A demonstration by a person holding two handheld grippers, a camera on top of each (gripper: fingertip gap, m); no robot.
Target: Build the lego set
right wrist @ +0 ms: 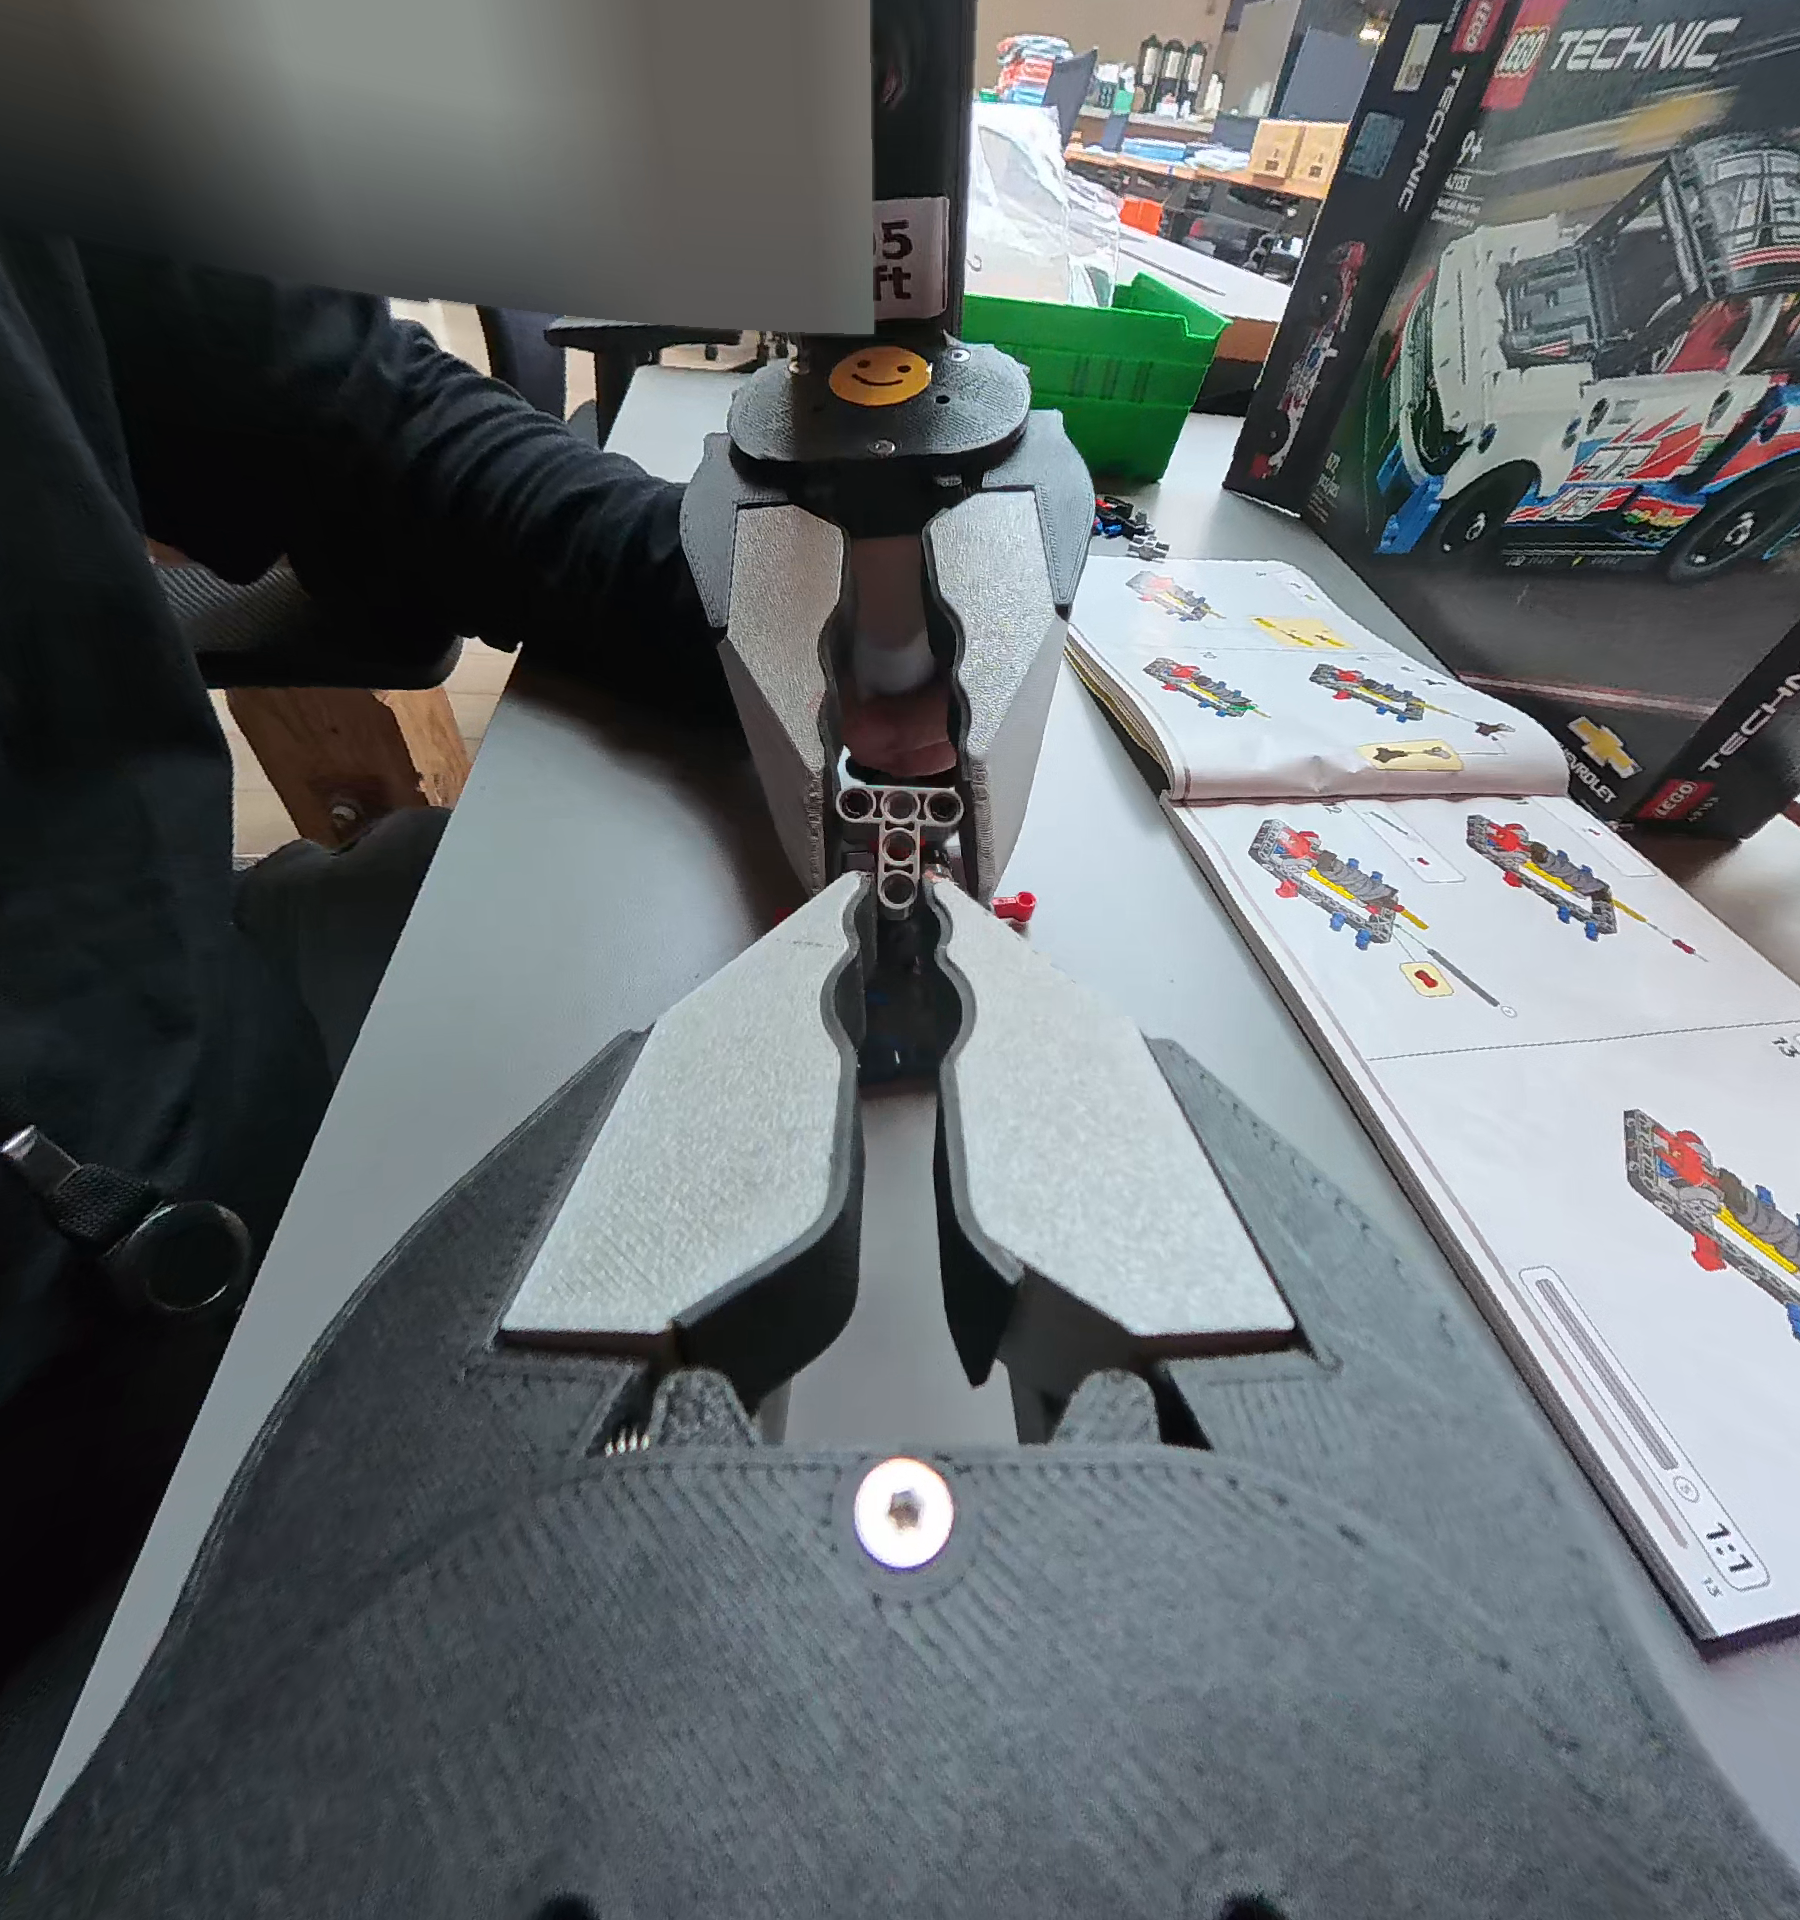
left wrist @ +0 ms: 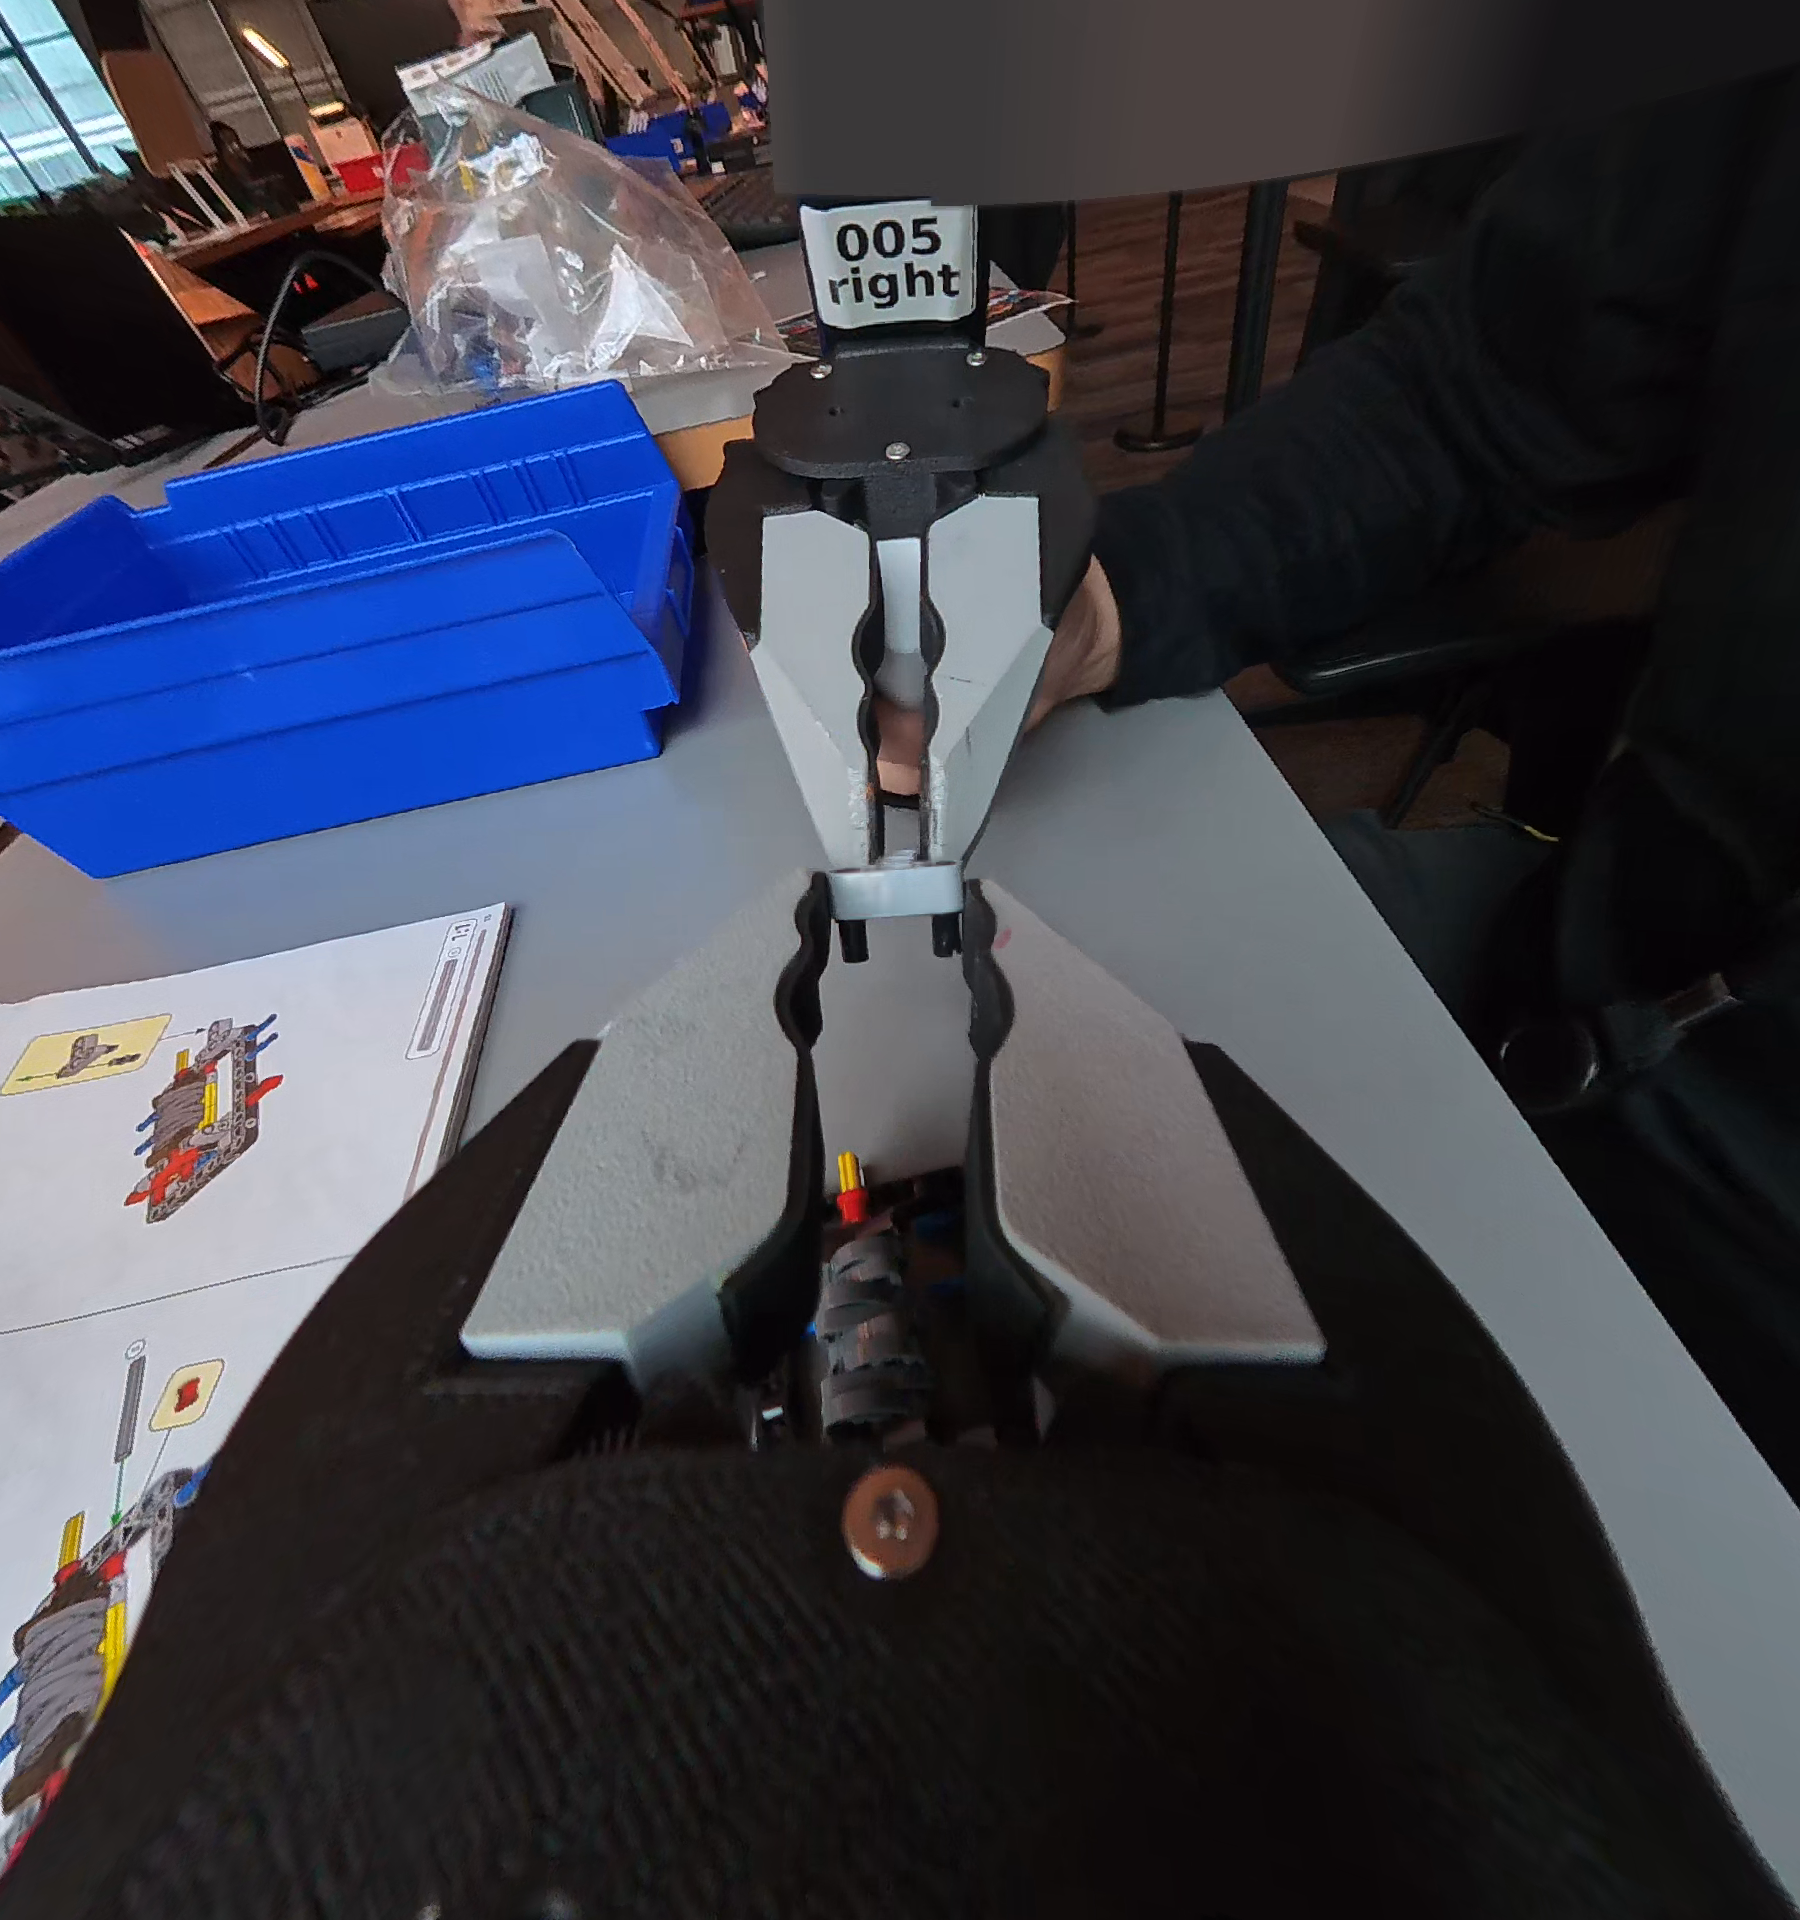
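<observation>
Left wrist view: I look from behind the left gripper (left wrist: 894, 925), forward along its jaws, low over the desk (left wrist: 1166, 935), very near.
Right wrist view: I look along the right gripper (right wrist: 898, 894) from the opposite side, also low and near.
Facing: the two cameras point at each other; each one sees the other gripper head-on.
Shared part: the grey T-shaped lego piece (right wrist: 898, 831) where the tips meet, and the open instruction booklet (left wrist: 200, 1122) on the desk.
</observation>
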